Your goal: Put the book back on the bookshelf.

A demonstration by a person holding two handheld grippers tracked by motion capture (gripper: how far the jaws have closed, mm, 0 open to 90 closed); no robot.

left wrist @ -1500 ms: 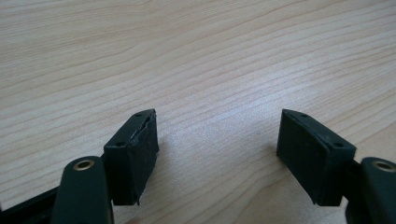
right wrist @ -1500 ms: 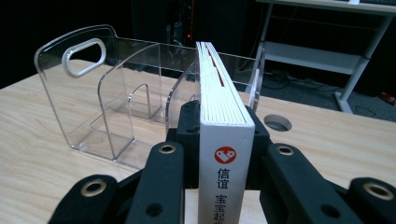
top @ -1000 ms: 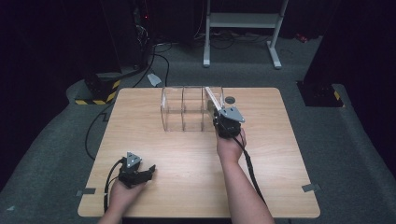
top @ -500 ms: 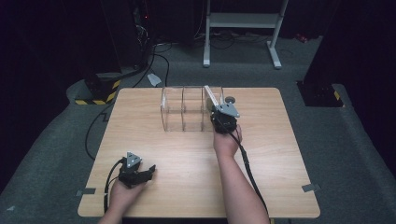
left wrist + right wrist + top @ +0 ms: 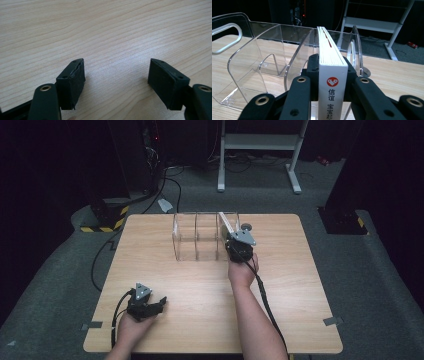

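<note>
Spanning the high view, the counter [image 5: 200, 290] carries a clear rack [image 5: 197, 242] near its far edge. The right tongs [image 5: 333, 75] are clamped on a white book [image 5: 332, 72], upright in the rack's rightmost slot; the right gripper view shows its red logo. The left tongs [image 5: 116, 77] rest wide apart and empty over bare wood, well apart from the rack.

White book [image 5: 333, 75] with red logo; clear rack [image 5: 262, 57].

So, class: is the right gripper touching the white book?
Touching: in the right gripper view, the right gripper has both jaws pressed against the white book.
</note>
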